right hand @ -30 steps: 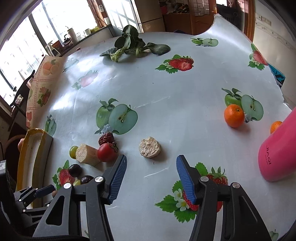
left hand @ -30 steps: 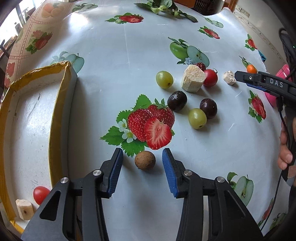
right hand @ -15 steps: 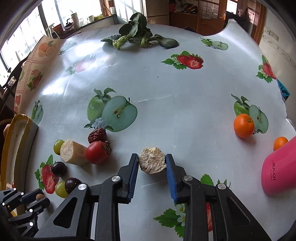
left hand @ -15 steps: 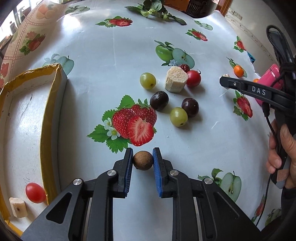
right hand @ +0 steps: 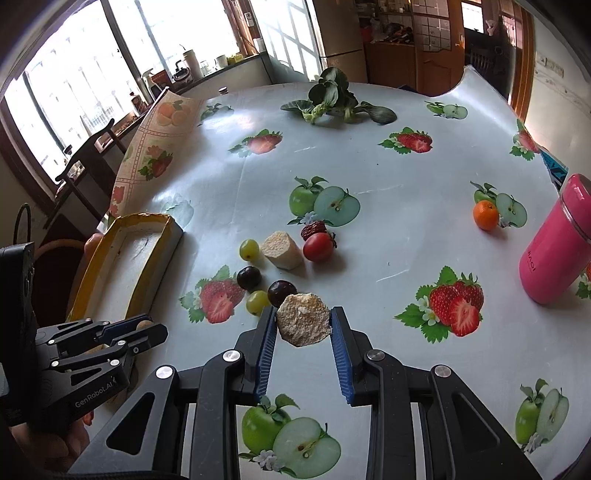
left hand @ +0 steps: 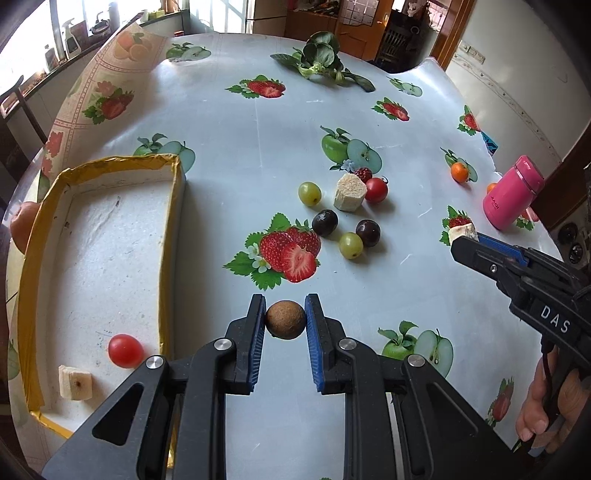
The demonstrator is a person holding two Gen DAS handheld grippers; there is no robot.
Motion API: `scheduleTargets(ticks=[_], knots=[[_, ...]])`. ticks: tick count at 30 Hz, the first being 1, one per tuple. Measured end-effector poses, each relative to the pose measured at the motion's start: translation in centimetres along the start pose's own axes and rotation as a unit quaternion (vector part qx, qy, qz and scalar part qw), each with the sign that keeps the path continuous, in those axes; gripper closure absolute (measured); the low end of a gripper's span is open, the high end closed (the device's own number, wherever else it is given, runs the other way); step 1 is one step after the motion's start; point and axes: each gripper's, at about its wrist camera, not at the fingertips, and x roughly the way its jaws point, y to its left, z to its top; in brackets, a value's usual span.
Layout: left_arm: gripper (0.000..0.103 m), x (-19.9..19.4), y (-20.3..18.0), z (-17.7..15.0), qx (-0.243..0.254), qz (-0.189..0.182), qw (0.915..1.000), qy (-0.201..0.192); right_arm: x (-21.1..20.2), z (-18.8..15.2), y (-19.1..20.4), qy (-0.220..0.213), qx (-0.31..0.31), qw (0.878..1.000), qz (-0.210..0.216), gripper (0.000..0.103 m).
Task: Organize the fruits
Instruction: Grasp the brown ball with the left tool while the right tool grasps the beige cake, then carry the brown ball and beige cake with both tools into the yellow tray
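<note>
Fruit-print oilcloth covered the worktop (left hand: pixel 258 155). Left tongs (left hand: pixel 285 319) clenched a small, hard brown fruit (left hand: pixel 285 319) across its middle; right tongs (right hand: pixel 303 325) gripped a light, crumbly pale chunk (right hand: pixel 303 324), both lifted near the tray (left hand: pixel 168 236).

A lived-in home kitchen and dining room. The bench (right hand: pixel 369 236) is a round dining table under a wipe-clean oilcloth printed with strawberries and apples. Along the far left wall, large barred windows (right hand: pixel 85 92) stand above a worktop (right hand: pixel 207 70) carrying a kettle, bottles and cups. A dark wooden chair (right hand: pixel 92 147) stands off the bench's left edge. Beyond the far edge are a pale tall fridge-like cabinet (right hand: pixel 336 26), wooden cupboards and a panelled door (right hand: pixel 432 40). Household items on the bench: leafy greens (right hand: pixel 332 99) near the far edge, a pink flask (right hand: pixel 554 240) at the right edge, and loose fruit mid-bench.
</note>
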Motion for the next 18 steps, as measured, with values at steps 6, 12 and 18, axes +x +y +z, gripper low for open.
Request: scheduleTargets(ticks=[6,12,18], knots=[[0.084,-1.8,1.3,-0.9,-0.013,0.016,0.9998,-0.006,-1.4,-1.0,2.5,0.001,-0.018,1.0,0.01,0.073],[0.084,-3.3,2.3,-1.7,-0.024,0.023,0.9994,-0.013,-2.5,-1.5,4.6,-0.001,-0.032,0.999,0.016,0.073],[0.084,-4.5,3.4,-2.6,-0.031,0.031,0.9989,-0.018,-3.2,-2.0,6.3,-0.002,-0.042,0.999,0.022,0.073]])
